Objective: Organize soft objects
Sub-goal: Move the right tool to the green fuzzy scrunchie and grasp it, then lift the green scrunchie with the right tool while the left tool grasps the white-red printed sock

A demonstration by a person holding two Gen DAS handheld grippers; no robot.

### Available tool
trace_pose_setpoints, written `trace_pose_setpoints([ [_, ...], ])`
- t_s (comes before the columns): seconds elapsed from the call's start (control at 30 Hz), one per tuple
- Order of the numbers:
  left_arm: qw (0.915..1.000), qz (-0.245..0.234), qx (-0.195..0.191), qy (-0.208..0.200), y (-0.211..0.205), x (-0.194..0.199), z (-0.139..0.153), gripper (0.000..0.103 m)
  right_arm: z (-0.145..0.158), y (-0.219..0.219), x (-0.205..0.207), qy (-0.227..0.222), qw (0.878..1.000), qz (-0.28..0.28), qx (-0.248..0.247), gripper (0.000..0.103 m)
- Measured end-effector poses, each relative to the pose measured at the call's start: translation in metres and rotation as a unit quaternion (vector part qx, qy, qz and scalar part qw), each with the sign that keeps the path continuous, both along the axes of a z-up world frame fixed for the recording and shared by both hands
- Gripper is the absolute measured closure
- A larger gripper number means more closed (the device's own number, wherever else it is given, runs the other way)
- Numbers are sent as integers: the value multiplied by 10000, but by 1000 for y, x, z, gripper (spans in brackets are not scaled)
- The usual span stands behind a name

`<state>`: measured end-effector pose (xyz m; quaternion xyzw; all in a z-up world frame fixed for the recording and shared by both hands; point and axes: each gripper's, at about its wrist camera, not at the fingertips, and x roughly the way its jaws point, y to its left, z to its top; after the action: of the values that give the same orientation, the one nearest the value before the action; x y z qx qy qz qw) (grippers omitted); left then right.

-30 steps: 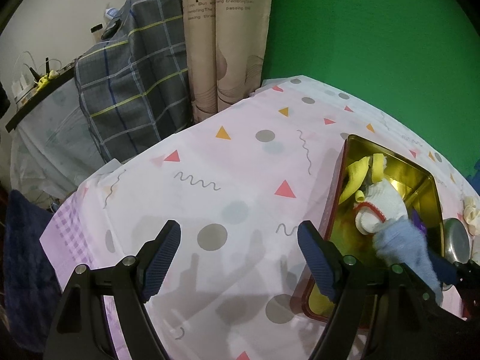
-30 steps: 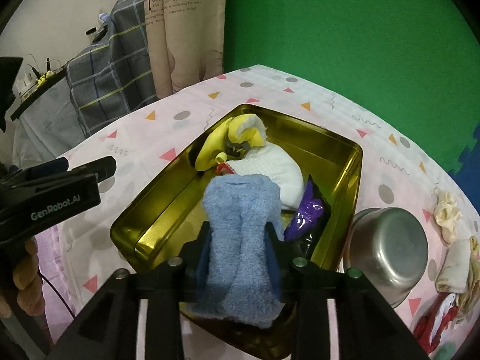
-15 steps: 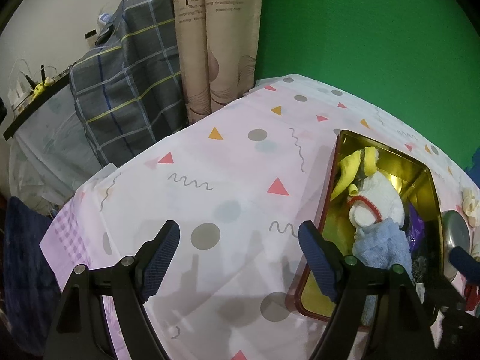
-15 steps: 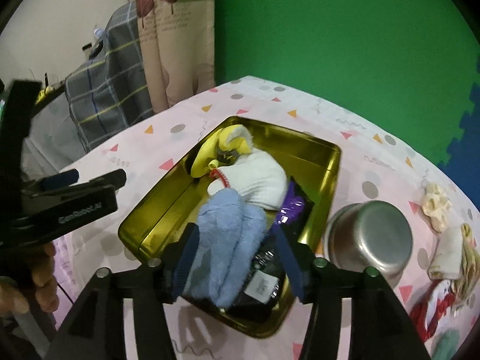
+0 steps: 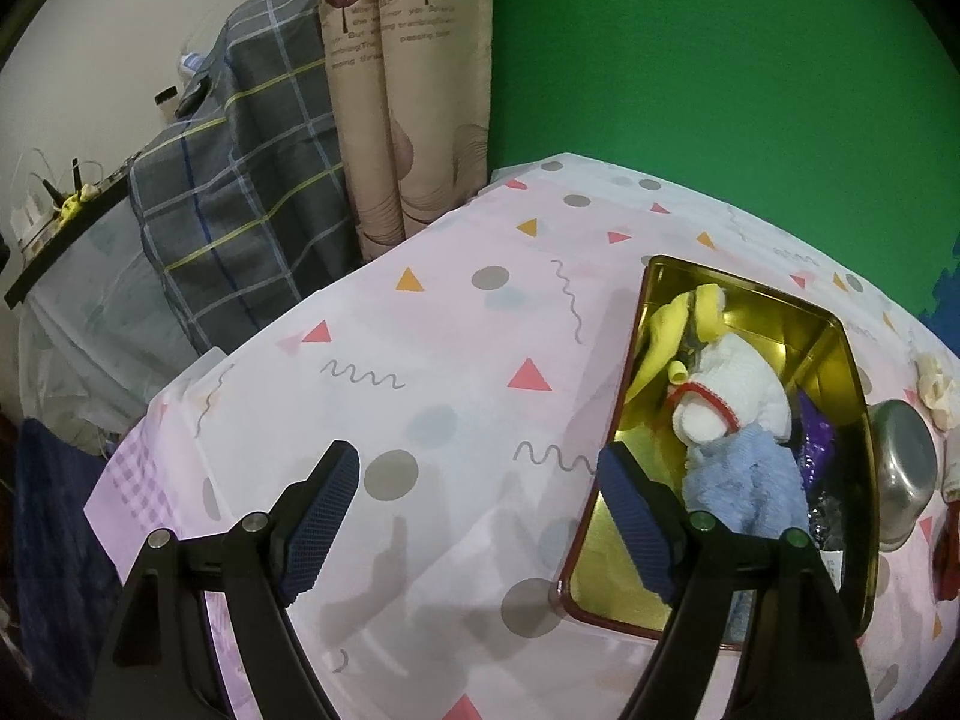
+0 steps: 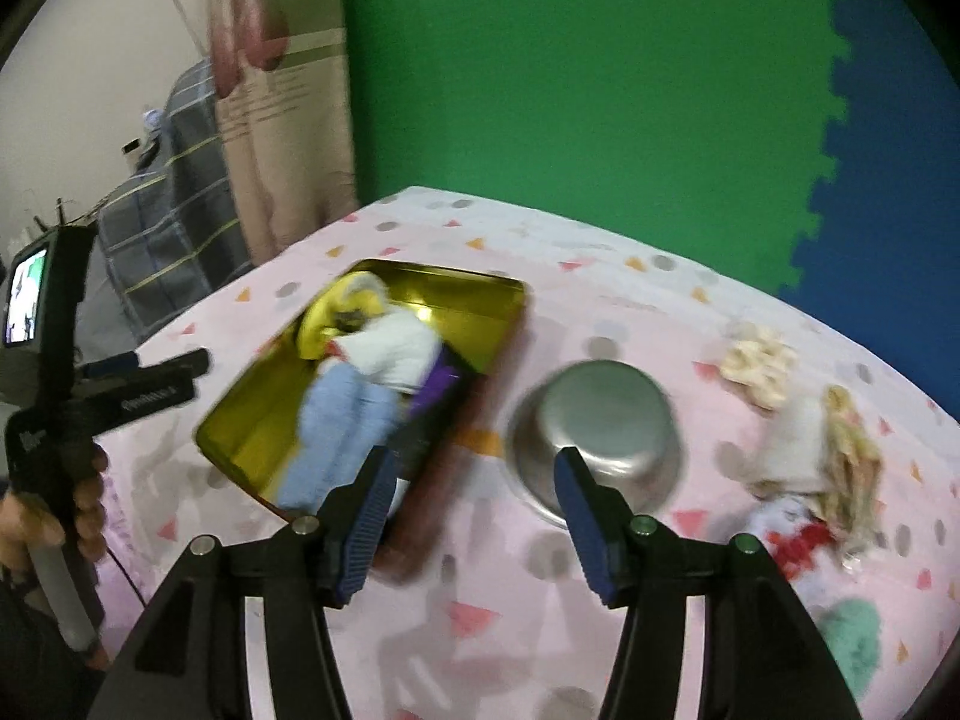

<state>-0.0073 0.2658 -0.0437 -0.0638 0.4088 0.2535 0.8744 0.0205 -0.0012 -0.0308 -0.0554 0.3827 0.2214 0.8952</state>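
A gold tin tray (image 5: 837, 336) (image 6: 456, 285) on the pink patterned tablecloth holds a light blue cloth (image 5: 744, 483) (image 6: 336, 420), a white sock with red trim (image 5: 738, 396) (image 6: 396, 348), a yellow cloth (image 5: 666, 330) (image 6: 324, 324) and a purple item (image 5: 813, 444) (image 6: 444, 384). My left gripper (image 5: 474, 513) is open and empty over the cloth left of the tray. My right gripper (image 6: 471, 516) is open and empty, above the table between the tray and a steel bowl (image 6: 600, 414). The right wrist view is blurred.
The steel bowl (image 5: 906, 468) stands right of the tray. Loose cream, white, red and green soft items (image 6: 804, 438) lie on the table's right side. A plaid cloth (image 5: 240, 180) and a curtain (image 5: 390, 90) hang beyond the left edge. The left gripper's handle (image 6: 90, 396) shows at left.
My right gripper opened, left the blue cloth lying in the tray, then drew back and swung right toward the bowl. The left gripper stayed nearly still.
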Motion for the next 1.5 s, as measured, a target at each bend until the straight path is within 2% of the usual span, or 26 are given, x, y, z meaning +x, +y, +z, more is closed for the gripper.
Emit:
trace_pose_setpoints([
  [0.27, 9998, -152, 99, 9, -10, 2, 0, 23, -3, -86, -9, 40, 9964, -848, -22, 47],
  [0.47, 9997, -207, 132, 39, -13, 2, -2, 23, -15, -156, -19, 175, 9860, -1656, -81, 47],
  [0.7, 9993, -292, 213, 54, -18, 3, -3, 23, -31, -207, -35, 310, 9742, -2227, -172, 47],
  [0.93, 9987, -417, 293, 50, -26, 3, -3, 23, -47, -224, -45, 389, 9719, -2284, -422, 46],
  [1.07, 9982, -491, 335, 80, -31, 4, -4, 20, -53, -227, -37, 440, 9723, -2251, -446, 37],
  [1.17, 9977, -559, 381, 83, -35, 4, -4, 20, -60, -230, -29, 514, 9728, -2219, -421, 35],
  [1.5, 9959, -771, 477, 60, -49, 3, -1, 19, -86, -232, -8, 734, 9707, -2203, -626, 35],
])
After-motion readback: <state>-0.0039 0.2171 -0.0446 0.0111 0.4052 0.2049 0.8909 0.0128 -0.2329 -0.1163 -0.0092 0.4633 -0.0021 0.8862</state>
